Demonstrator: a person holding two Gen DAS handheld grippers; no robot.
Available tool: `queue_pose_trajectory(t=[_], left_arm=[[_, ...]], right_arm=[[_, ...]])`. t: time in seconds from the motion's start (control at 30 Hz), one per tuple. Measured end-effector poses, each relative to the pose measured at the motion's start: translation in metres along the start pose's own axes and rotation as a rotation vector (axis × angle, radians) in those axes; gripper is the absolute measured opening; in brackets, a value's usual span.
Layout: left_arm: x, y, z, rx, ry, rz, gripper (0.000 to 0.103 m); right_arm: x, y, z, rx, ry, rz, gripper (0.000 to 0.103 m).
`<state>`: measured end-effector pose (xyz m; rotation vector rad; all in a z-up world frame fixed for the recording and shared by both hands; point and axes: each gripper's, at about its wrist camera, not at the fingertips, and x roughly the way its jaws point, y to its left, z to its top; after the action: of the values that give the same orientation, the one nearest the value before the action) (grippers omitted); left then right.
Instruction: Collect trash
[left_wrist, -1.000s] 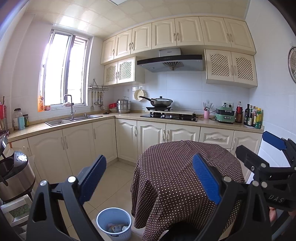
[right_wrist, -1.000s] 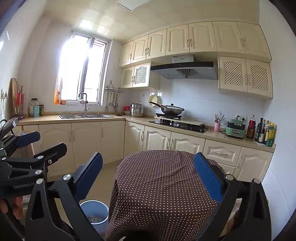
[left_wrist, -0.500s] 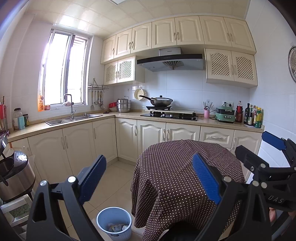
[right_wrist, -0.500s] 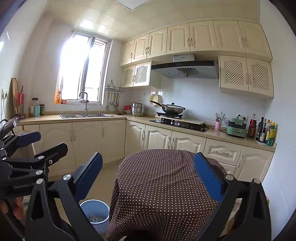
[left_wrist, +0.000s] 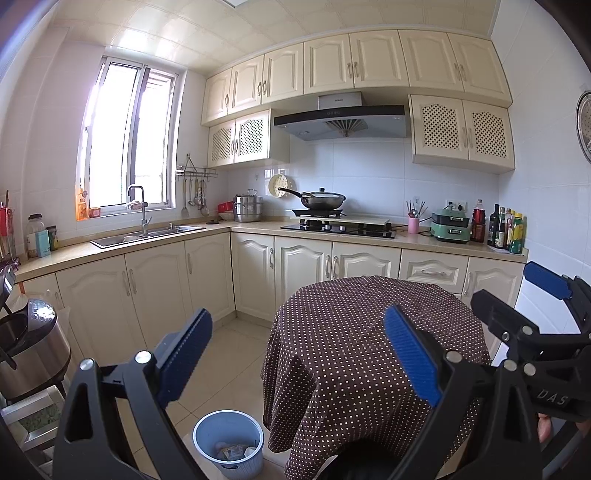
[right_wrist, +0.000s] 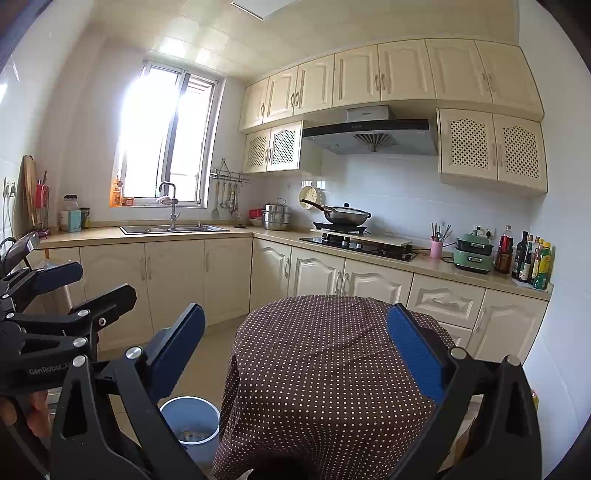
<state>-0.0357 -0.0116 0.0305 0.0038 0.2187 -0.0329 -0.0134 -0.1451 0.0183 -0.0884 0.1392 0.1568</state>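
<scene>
1. The round desk under a brown dotted cloth is filling the middle of both views; its near edge is being cut off by the frame bottom.
2. The left tool is hovering released, jaws wide and holding nothing; the right tool is hovering likewise.
3. The blue bin is standing on the floor just beside the desk; the left view is showing crumpled trash inside, while the right view is hiding half the bin behind a finger.
</scene>
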Motion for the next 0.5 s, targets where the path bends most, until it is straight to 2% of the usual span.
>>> queue_pose_trajectory(t=[0.5], left_arm=[[0.0018, 0.0005, -0.0049, -0.002, 0.005, 0.002, 0.092]], right_arm=[[0.0002, 0.0017, -0.0043, 0.0, 0.007, 0.003, 0.095]])
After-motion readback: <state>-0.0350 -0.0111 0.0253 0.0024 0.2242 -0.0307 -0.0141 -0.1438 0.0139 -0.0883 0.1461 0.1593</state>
